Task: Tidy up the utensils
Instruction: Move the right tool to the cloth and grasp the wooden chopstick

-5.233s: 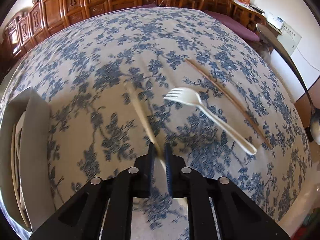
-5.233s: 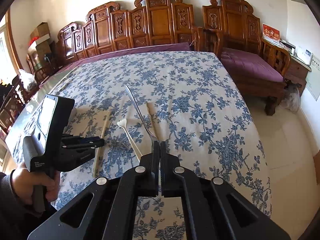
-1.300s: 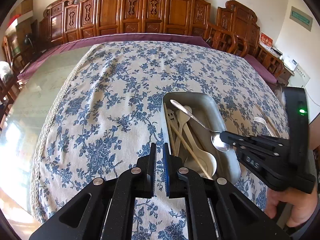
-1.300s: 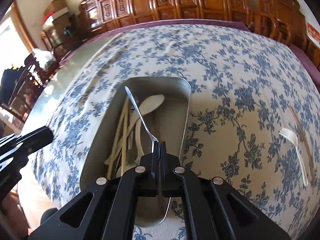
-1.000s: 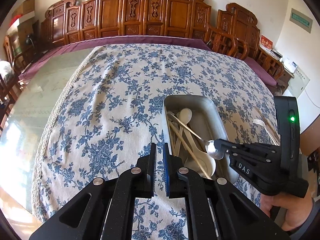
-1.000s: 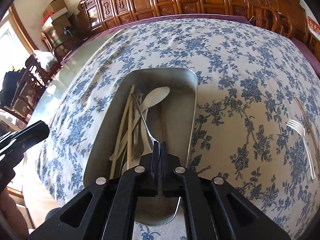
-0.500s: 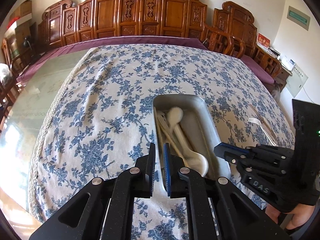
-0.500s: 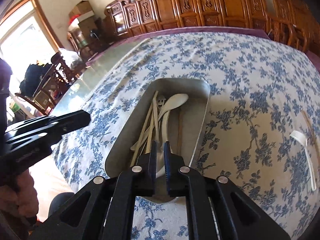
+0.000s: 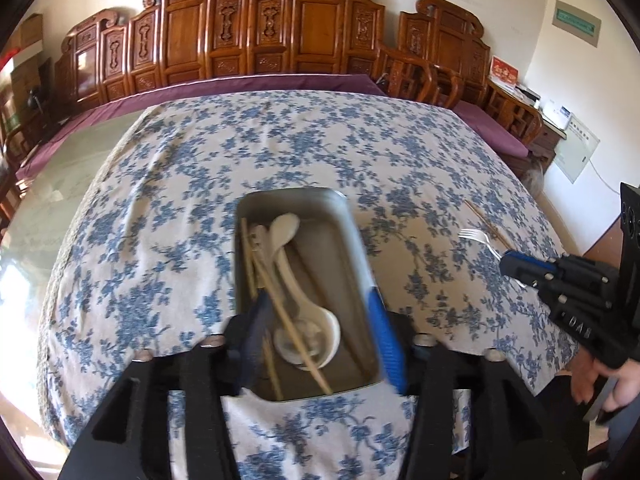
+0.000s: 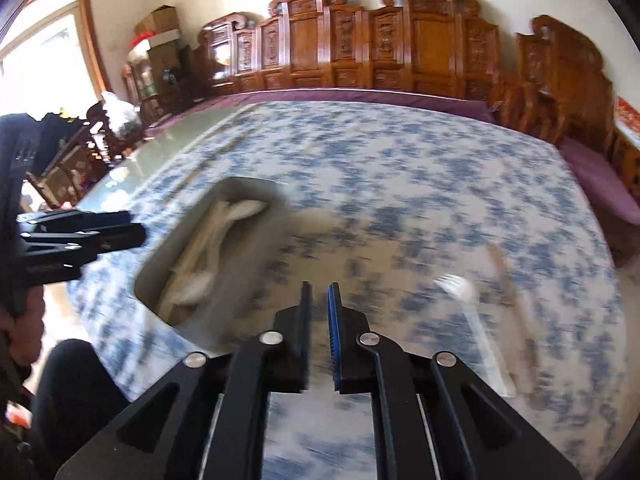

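Across the floral-clothed table (image 9: 168, 208), both empty grippers, left (image 9: 320, 332) and right (image 10: 319, 320), are opening now the metal spoon has dropped into the tray (image 9: 288, 196), leaving the fork (image 10: 472, 320) beside it.

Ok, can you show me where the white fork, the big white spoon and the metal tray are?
white fork (image 9: 476, 237), left wrist view, on its tines.
big white spoon (image 9: 320, 330), left wrist view, on its bowl, inside the tray.
metal tray (image 9: 292, 193), left wrist view, on its far rim.

Tray (image 9: 352, 232) on tablecloth (image 9: 168, 216); spoons (image 9: 288, 256) and chopsticks (image 9: 280, 312) in tray; fork (image 9: 478, 240) right of tray; chopstick pair (image 9: 486, 224) just beyond fork.
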The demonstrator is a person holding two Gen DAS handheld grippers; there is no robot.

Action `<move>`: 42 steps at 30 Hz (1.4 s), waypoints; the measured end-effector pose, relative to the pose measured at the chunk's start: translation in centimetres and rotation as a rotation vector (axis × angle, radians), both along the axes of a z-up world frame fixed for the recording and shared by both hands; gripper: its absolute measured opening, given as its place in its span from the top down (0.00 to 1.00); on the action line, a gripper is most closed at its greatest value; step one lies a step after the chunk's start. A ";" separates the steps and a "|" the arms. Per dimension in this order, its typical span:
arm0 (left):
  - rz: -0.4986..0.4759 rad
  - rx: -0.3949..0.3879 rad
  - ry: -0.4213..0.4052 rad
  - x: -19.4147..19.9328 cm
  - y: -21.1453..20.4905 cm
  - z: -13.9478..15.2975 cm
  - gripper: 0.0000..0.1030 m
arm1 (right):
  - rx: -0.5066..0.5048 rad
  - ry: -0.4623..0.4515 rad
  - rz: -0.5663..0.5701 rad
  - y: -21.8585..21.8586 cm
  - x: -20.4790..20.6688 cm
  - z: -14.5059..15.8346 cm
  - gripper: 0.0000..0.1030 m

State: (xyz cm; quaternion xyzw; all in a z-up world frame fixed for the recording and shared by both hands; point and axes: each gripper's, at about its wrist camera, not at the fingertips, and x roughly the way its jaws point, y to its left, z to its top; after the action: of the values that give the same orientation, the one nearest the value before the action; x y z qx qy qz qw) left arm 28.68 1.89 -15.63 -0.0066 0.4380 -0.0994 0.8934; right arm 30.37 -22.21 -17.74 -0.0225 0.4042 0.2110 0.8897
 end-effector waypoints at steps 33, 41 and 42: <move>-0.147 0.037 0.083 3.5 -15.2 -5.2 0.22 | -0.209 0.140 -0.028 -15.0 7.3 -9.7 0.86; -0.184 0.049 0.106 4.8 -18.7 -6.6 0.22 | -0.215 0.165 -0.010 -16.9 6.3 -9.4 0.94; -0.187 0.050 0.105 4.8 -19.0 -6.7 0.22 | -0.208 0.165 -0.012 -17.2 6.1 -9.3 0.94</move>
State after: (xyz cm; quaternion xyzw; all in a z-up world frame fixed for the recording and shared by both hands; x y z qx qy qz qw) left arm 33.50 -17.12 -22.31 0.0515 0.4855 -0.1710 0.8558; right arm 36.51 -39.39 -27.08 -0.0950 0.4959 0.1639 0.8475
